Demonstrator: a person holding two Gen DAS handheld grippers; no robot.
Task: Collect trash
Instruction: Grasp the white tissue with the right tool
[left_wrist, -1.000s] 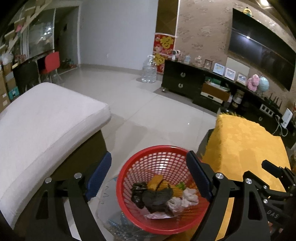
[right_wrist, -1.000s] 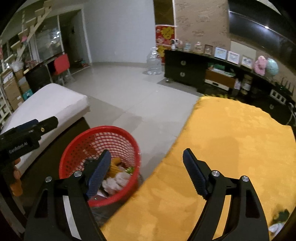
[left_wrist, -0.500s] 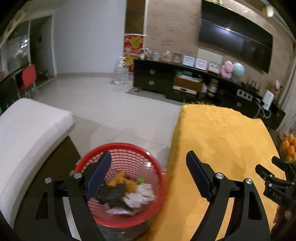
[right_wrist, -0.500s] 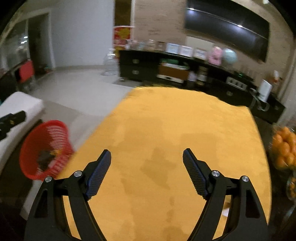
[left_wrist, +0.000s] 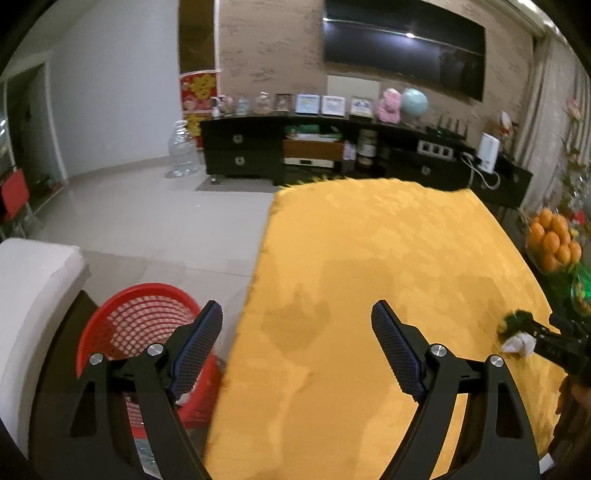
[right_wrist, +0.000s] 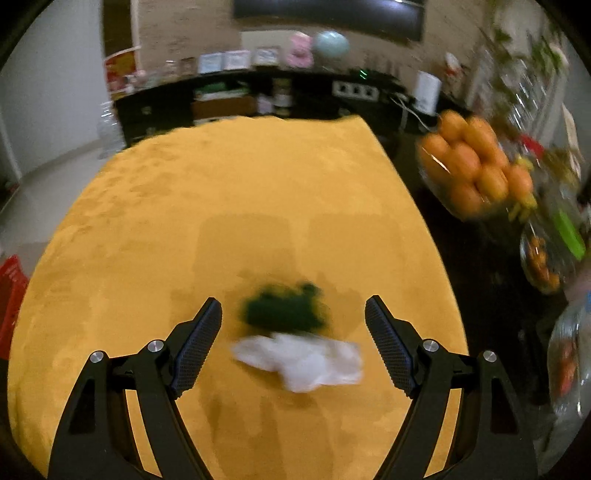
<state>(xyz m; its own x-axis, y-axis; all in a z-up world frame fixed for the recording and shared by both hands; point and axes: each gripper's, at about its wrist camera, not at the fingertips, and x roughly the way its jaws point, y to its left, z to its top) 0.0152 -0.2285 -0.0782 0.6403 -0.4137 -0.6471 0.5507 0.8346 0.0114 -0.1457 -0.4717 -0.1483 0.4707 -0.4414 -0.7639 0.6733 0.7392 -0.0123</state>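
Note:
A crumpled white tissue (right_wrist: 301, 360) and a dark green scrap (right_wrist: 282, 308) lie on the yellow tablecloth (right_wrist: 221, 206). My right gripper (right_wrist: 293, 338) is open above them, with both between its fingers; the view is blurred. My left gripper (left_wrist: 297, 341) is open and empty over the cloth's left edge. The red mesh basket (left_wrist: 147, 317) stands low at the left, partly behind the left finger. The left wrist view also shows the tissue (left_wrist: 519, 345) and the green scrap (left_wrist: 511, 321) at the far right, beside the right gripper's body.
A bowl of oranges (right_wrist: 476, 166) and glass jars (right_wrist: 570, 354) stand right of the cloth. A white cushioned seat (left_wrist: 29, 295) is left of the basket. A black TV cabinet (left_wrist: 332, 155) runs along the far wall.
Both grippers have swung right, away from the basket. The right gripper now hangs over the tissue and green scrap. The basket has slid to the left edge of both views.

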